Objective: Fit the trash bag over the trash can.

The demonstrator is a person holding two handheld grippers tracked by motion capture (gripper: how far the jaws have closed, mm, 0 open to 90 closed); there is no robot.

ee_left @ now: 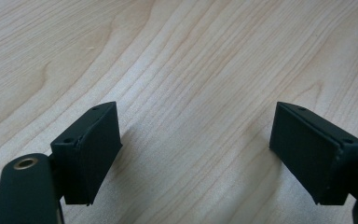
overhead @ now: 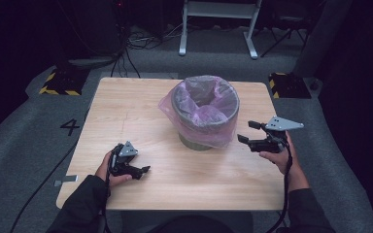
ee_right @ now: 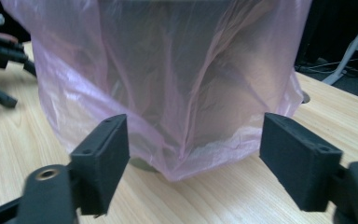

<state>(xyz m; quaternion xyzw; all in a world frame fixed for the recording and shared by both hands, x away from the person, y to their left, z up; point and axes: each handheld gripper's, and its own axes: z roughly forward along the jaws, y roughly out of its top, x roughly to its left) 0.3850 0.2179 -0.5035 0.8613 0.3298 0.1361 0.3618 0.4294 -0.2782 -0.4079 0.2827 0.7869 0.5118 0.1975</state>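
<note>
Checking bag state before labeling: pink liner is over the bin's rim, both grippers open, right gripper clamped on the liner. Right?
Not quite. The right gripper is open with the pink liner ahead of its jaws, unclamped, as the right gripper view shows. Liner over the bin rim and open left gripper are correct.

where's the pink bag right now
The pink bag lines the grey bin at the middle of the table in the high view, draped over its rim, just left of the open right gripper.

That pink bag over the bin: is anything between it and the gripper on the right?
Nothing visible. The right gripper faces the pink bag on the grey bin with jaws open and empty; between them is only bare wooden table. The left gripper rests off to the side.
</note>
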